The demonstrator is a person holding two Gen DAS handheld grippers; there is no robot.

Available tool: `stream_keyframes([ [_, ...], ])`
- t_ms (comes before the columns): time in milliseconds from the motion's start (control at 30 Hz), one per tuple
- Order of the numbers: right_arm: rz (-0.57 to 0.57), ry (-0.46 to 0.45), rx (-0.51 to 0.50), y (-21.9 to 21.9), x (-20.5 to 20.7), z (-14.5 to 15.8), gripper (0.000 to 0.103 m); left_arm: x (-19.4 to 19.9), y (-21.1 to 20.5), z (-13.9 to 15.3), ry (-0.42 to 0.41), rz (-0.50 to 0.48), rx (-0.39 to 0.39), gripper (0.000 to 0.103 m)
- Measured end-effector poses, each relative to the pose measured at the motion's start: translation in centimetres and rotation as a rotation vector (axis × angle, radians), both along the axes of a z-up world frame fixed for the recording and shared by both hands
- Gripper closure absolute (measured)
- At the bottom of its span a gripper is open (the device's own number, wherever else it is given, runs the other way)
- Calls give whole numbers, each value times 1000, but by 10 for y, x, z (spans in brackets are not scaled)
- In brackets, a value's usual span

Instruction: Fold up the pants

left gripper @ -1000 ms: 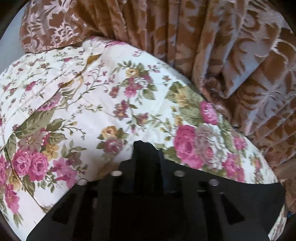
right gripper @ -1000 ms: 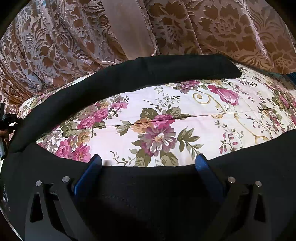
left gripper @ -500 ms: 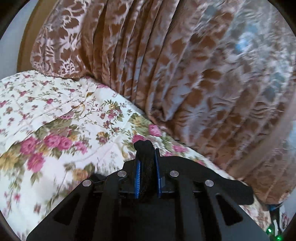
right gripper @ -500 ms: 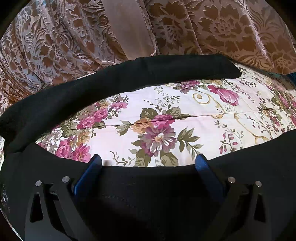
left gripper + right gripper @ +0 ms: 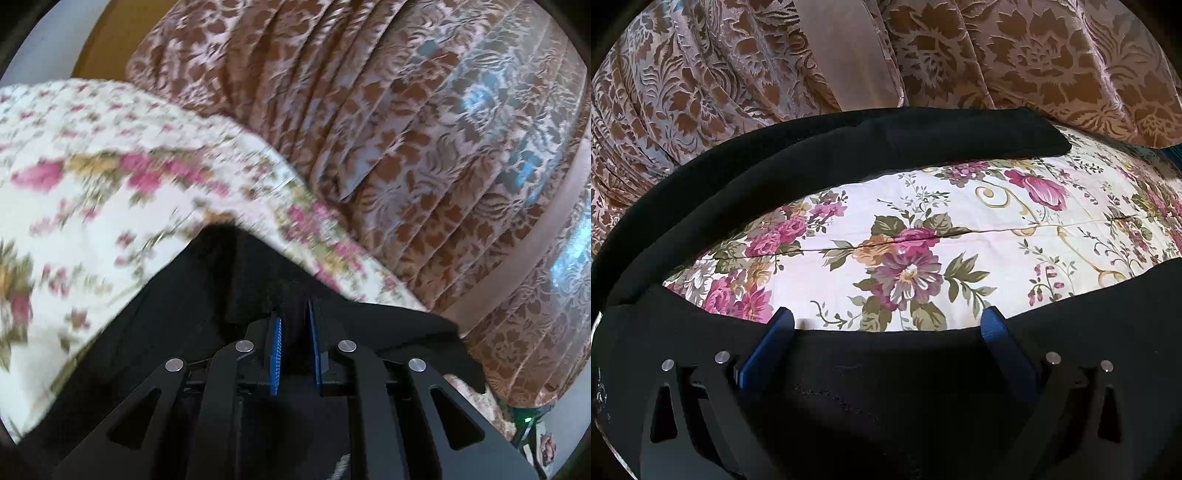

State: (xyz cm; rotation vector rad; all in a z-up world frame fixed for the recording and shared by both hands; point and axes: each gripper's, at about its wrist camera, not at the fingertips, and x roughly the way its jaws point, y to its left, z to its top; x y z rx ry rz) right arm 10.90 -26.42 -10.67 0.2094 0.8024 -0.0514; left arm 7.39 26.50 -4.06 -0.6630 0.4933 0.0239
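Nearest to you, your right claw (image 5: 886, 332) is standing with its jaws spread wide and pinching nothing, straddling the near edge of the black pants (image 5: 886, 398), which are lying flat on the floral bedspread (image 5: 960, 206) of the bed. Your left claw (image 5: 294, 332) is pinching a fold of the same pants between its blue pads (image 5: 275, 347), jaws nearly closed on the cloth, with the fabric draping away ahead of it and to both sides.

Beyond the right claw, a patch of bare bedspread is showing, and past that one pant leg (image 5: 849, 147) is running as a long band across the view, its free end lying to the right. So the long axis is lying crosswise to the right claw, and the left claw is the one already holding cloth. I judge that the coming fold is depending on carrying that held part along this axis.

Farthest off, the brown patterned curtain (image 5: 1034, 62) is hanging just behind the leg.
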Motion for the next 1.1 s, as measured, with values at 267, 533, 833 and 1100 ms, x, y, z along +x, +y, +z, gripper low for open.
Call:
stream_keyframes([
  [267, 7, 47, -27, 9, 11, 20, 2, 1, 2, -30, 22, -15, -29, 91],
  [533, 91, 21, 222, 42, 72, 82, 2, 0, 7, -34, 2, -30, -66, 91],
  [833, 112, 95, 288, 88, 153, 102, 3, -1, 9, -35, -8, -40, -84, 91],
  [1100, -37, 246, 446, 81, 204, 72, 19, -1, 10, -36, -11, -55, -100, 91],
])
